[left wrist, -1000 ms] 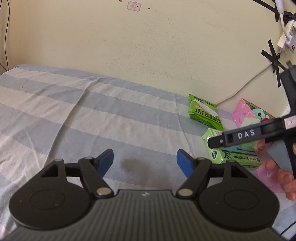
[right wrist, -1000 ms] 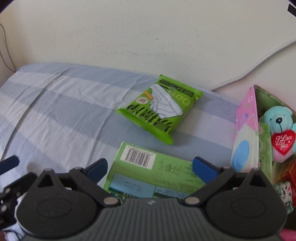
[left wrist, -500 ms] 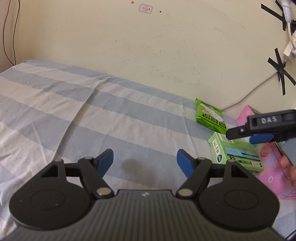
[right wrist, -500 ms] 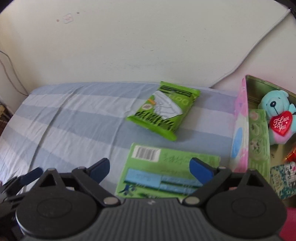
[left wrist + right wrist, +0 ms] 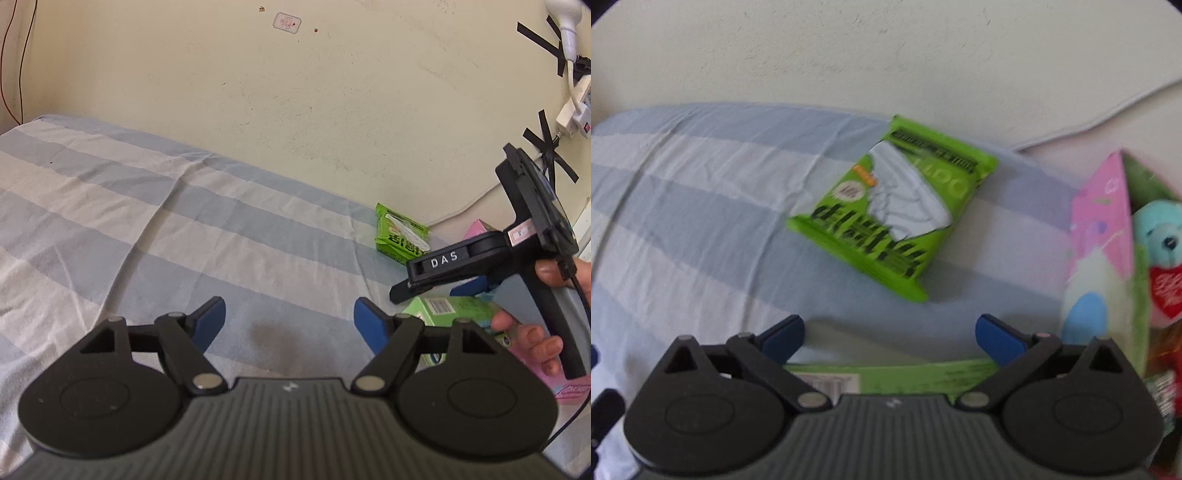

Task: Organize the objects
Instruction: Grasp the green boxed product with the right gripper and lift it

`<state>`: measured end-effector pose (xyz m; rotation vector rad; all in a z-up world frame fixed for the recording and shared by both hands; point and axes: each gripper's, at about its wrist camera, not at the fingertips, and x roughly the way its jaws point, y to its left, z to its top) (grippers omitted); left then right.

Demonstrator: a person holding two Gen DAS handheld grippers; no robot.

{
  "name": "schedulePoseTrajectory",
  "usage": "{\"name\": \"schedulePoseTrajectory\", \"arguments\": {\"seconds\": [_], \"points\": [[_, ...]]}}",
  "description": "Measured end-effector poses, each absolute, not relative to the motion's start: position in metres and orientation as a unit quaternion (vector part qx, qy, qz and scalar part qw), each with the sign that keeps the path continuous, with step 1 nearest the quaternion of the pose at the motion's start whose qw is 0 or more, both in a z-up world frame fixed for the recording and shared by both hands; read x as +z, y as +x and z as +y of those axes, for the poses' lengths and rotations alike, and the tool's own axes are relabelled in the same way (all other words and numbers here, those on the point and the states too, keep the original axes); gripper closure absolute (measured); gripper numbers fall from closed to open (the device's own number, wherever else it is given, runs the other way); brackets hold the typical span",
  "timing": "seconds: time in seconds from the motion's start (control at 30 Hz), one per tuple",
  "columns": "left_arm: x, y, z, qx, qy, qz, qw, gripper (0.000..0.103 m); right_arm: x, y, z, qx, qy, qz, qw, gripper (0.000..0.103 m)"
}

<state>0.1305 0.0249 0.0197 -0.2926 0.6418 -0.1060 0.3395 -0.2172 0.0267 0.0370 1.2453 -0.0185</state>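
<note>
On the striped bed [image 5: 155, 206], near the wall, the right claw [image 5: 888, 338] is hovering over the green box [image 5: 923, 376], its jaws opening wide with nothing pressed between them. This looks like the approach to a pick-up: the box is lying flat just under the blue fingertips [image 5: 995, 332], beside the green snack packet [image 5: 894, 206] and the pink gift box [image 5: 1102, 236]. Next the claw needs lowering to straddle the box's edges, then closing. Meanwhile the left claw [image 5: 290, 321] is waiting half open and empty.
</note>
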Motion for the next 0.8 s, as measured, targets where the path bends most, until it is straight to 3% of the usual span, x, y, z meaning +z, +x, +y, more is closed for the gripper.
{"name": "schedulePoseTrajectory", "arguments": {"seconds": [0.3, 0.37, 0.47, 0.6, 0.8], "points": [[0.021, 0.129, 0.028, -0.046, -0.149, 0.309, 0.938, 0.024, 0.037, 0.246, -0.207, 0.062, 0.069, 0.567, 0.818, 0.0], [0.021, 0.128, 0.031, -0.039, -0.151, 0.307, 0.939, 0.024, 0.042, 0.215, -0.21, 0.084, 0.101, 0.554, 0.822, 0.005], [0.02, 0.129, 0.031, -0.035, -0.147, 0.304, 0.94, 0.024, 0.066, 0.164, -0.217, 0.088, 0.143, 0.474, 0.864, 0.005], [0.018, 0.126, 0.018, -0.096, -0.132, 0.313, 0.935, 0.024, 0.085, 0.09, -0.219, 0.04, 0.084, 0.331, 0.939, 0.0], [0.016, 0.113, -0.022, -0.225, -0.085, 0.324, 0.915, 0.024, 0.053, 0.025, -0.217, 0.038, 0.055, 0.309, 0.949, 0.0]]}}
